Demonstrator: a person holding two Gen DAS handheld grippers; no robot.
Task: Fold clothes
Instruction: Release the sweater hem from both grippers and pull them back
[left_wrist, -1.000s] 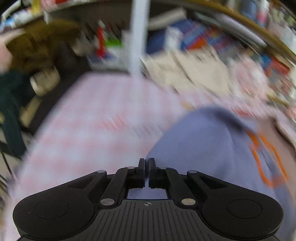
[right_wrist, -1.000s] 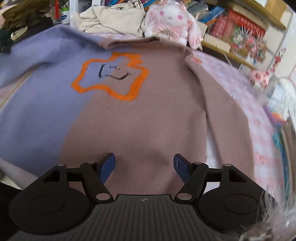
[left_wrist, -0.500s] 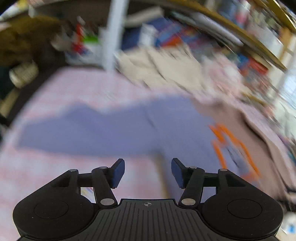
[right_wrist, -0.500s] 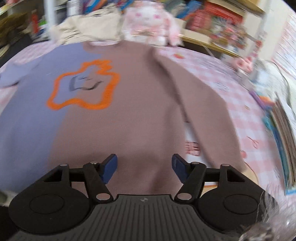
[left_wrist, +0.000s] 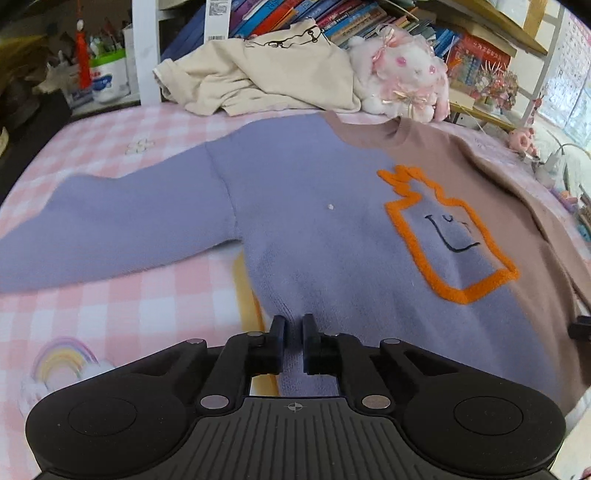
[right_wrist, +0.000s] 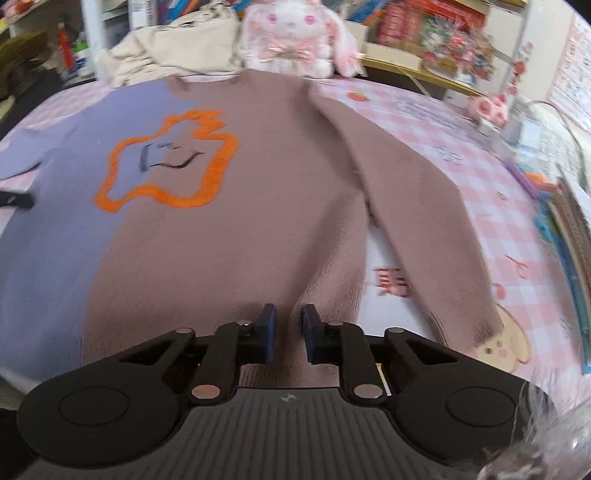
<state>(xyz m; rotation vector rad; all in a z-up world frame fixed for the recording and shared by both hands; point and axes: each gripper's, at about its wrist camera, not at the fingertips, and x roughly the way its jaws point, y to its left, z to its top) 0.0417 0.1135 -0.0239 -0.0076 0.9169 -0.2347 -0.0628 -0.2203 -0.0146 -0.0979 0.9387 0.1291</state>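
Left wrist view shows my left gripper (left_wrist: 293, 343) tilted downward, pinching the hem of the fuzzy lilac-and-mauve knit sweater (left_wrist: 317, 236), which lies flat on the pink checked sheet (left_wrist: 110, 306), collar away from me. My right gripper (right_wrist: 288, 334) is closing on the mauve hem.

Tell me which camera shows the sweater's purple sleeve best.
The left wrist view: the purple sleeve lies in full across the pink checked cloth. The right wrist view catches only a sliver of it at its left edge.
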